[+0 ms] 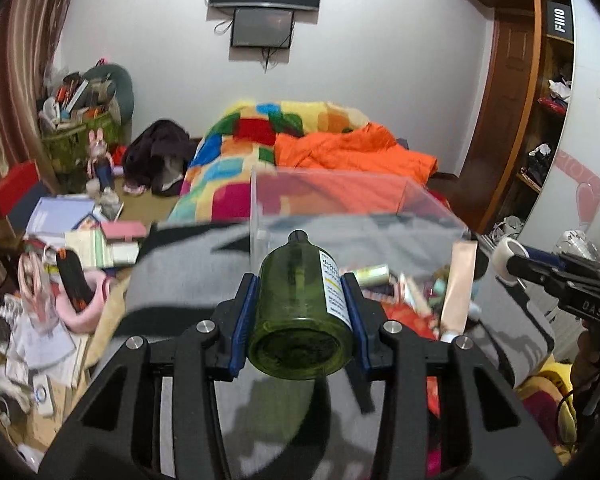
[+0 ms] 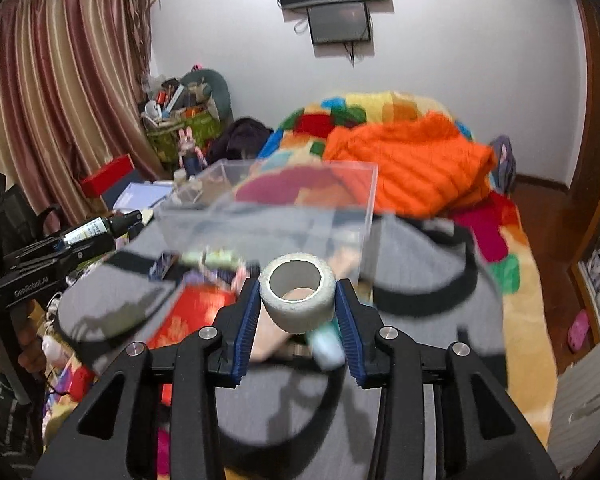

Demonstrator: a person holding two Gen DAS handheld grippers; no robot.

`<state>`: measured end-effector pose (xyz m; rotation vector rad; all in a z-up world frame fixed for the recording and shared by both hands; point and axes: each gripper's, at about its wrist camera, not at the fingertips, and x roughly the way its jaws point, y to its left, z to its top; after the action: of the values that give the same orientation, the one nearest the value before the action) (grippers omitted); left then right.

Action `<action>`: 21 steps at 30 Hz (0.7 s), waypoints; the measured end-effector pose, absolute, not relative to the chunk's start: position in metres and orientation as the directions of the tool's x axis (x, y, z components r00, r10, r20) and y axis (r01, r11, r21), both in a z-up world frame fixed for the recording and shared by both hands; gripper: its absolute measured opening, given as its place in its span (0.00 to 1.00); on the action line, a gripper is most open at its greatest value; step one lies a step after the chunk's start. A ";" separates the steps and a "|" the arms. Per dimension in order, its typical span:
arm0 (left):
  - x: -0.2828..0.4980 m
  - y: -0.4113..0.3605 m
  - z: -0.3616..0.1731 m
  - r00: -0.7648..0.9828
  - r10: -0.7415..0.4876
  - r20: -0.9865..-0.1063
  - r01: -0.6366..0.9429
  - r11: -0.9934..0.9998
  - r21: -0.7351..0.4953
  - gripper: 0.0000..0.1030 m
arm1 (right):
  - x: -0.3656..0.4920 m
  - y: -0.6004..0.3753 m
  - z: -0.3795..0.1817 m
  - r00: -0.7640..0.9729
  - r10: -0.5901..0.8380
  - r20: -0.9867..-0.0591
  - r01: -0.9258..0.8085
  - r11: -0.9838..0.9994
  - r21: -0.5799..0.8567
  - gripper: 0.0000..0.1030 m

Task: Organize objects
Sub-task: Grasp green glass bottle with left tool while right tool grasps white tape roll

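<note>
Clutter [image 1: 404, 284] litters grey blanket [image 1: 188, 276] on bed [image 2: 516, 280].

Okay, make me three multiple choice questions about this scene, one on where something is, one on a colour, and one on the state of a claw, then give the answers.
1. Where is the clear box?
A. on the bed ahead of the claws
B. on the wall shelf
C. on the floor by the curtain

2. What colour is the bottle?
A. red
B. green
C. white

3. What is the right claw doing?
A. hanging open and empty
B. gripping a white tape roll
C. gripping a book

Answers: 1 A, it sits on the bedding; 2 B, translucent green body in the left claw; 3 B, pads press the roll's sides.
</note>
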<state>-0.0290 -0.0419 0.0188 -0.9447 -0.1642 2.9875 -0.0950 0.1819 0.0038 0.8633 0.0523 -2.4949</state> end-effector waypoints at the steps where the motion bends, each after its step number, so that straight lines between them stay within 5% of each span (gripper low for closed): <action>1: -0.036 -0.043 0.023 -0.819 0.036 -0.572 0.026 -0.995 -0.100 0.40 | -0.099 0.179 0.008 -0.686 -0.437 -0.581 0.466 -0.878 0.111 0.34; 10: -0.105 -0.054 0.036 -0.770 0.085 -0.632 -0.001 -0.991 -0.132 0.40 | -0.159 0.141 0.030 -0.691 -0.430 -0.580 0.477 -0.875 0.080 0.34; 21: -0.177 -0.036 0.003 -0.622 0.088 -0.778 -0.043 -0.996 -0.078 0.40 | -0.233 0.107 -0.015 -0.544 -0.375 -0.751 0.474 -0.875 0.094 0.34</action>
<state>-0.1774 -0.0361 0.0028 -1.3297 -0.0790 2.7650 -0.2331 0.1069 -0.0154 1.1254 0.1648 -2.3958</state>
